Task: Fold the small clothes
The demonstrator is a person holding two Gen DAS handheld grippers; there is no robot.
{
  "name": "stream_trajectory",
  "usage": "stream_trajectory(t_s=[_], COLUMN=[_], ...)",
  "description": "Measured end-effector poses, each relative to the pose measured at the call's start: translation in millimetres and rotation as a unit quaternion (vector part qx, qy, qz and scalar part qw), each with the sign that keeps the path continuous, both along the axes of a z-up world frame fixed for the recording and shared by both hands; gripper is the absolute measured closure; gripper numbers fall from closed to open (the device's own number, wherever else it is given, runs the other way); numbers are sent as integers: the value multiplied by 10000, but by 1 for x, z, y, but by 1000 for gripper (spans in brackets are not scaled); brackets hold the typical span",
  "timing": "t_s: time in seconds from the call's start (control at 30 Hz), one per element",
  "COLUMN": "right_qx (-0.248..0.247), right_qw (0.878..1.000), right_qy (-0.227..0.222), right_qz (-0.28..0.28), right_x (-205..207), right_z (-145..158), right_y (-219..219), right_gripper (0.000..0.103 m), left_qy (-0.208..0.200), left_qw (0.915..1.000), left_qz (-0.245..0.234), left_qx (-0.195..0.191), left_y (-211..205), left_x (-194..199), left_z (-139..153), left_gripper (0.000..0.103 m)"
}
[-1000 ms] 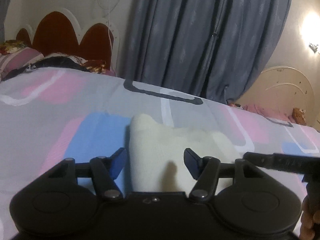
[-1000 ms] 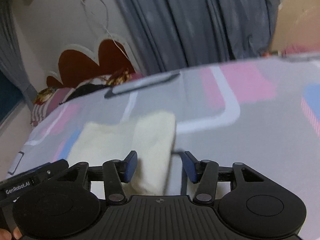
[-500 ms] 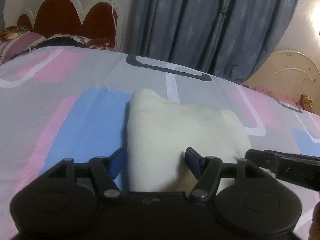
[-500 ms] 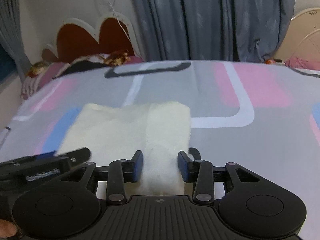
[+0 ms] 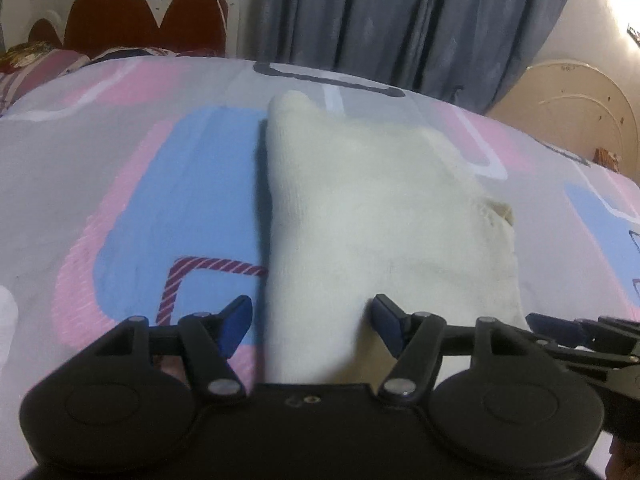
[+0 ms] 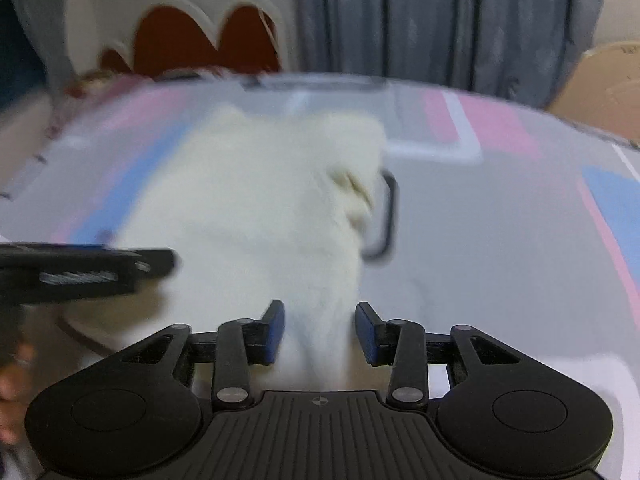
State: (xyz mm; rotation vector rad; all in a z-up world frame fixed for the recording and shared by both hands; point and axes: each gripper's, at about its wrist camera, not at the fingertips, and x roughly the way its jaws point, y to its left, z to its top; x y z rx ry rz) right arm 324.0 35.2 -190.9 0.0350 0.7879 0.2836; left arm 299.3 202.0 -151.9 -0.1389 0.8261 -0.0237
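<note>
Bed (image 5: 120, 184): my largest item, spread with a grey sheet printed in pink and blue blocks; it filled both wrist views.

Curtain (image 5: 400, 20): grey-blue, hung behind the far edge of the bed.

Headboard (image 5: 132, 16): dark red with a scalloped white border, at the far left, with bunched patterned bedding just below it.

Cream garment (image 5: 360, 208): the small piece of clothing, lay flat on the sheet, partly folded, left edge straight, a frayed corner at its right side. Badly blurred in the right wrist view.

Left claw (image 5: 312, 324): I noted its blue pads well apart, straddling the near left edge of the garment; neither pad pressed the cloth.

Right claw (image 6: 320, 330): pads stood narrower, either side of the garment's near right portion (image 6: 320, 320). I could see slim gaps between pads and cloth, so nothing was gripped, though blur left this less certain. Its tip also showed at the right margin of the left wrist view.
</note>
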Motion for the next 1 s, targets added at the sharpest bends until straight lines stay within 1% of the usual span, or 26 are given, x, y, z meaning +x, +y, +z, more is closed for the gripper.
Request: stream_trajectory(t_s=[0.07, 0.1, 0.13, 0.17, 0.27, 0.37, 0.47, 0.53, 0.57, 0.7, 0.8, 0.87, 0.93, 1.0], right_qx=[117, 90, 58, 76, 156, 216, -46, 34, 119, 90, 175, 239, 250, 296], right_qw=[9998, 9997, 9996, 9995, 9989, 9985, 9992, 9991, 9989, 9993, 9992, 9991, 9991, 9989], right_qy=[28, 1, -24, -7, 16, 58, -30, 67, 103, 136, 151, 164, 169, 186], right_qz=[-152, -215, -266, -319, -438, -501, -385, -428, -451, -345, -322, -317, -301, -324], right_x=[2, 1, -1, -2, -5, -7, -11, -7, -7, -5, -5, -6, -6, -5], right_z=[1, 2, 2, 1, -4, 4, -4, 0, 1, -5, -5, -6, -6, -5], right_y=[-7, -8, -10, -12, -14, -13, -8, -9, -11, -13, -15, -17, -19, -20], right_gripper=[64, 65, 71, 72, 72, 72, 71, 71, 71, 71, 71, 71, 70, 68], left_qy=[-4, -15, -23, -2, -14, -29, 19, 8, 10, 98, 195, 253, 189, 10], left_qw=[10000, 10000, 9999, 9999, 9998, 9996, 9995, 9991, 9987, 9984, 9980, 9973, 9966, 9946], left_qz=[-48, -70, -101, -136, -130, -132, -106, -66, -26, 157, 339, 486, 485, 378], left_qx=[47, 36, 10, 17, 124, 231, 293, 425, 504, 530, 495, 493, 642, 968], left_y=[-1, -2, -2, -3, -6, -8, -11, -14, -16, -17, -15, -16, -20, -28], left_x=[-1, -3, -5, -7, -10, -10, -9, -9, -8, -5, -3, -2, -4, -9], left_z=[3, 5, 5, 3, -5, -4, -3, -3, -3, -5, -6, -6, -6, -5], left_gripper=[38, 38, 37, 33, 30, 28, 25, 20, 15, 5, 0, 0, 0, 0])
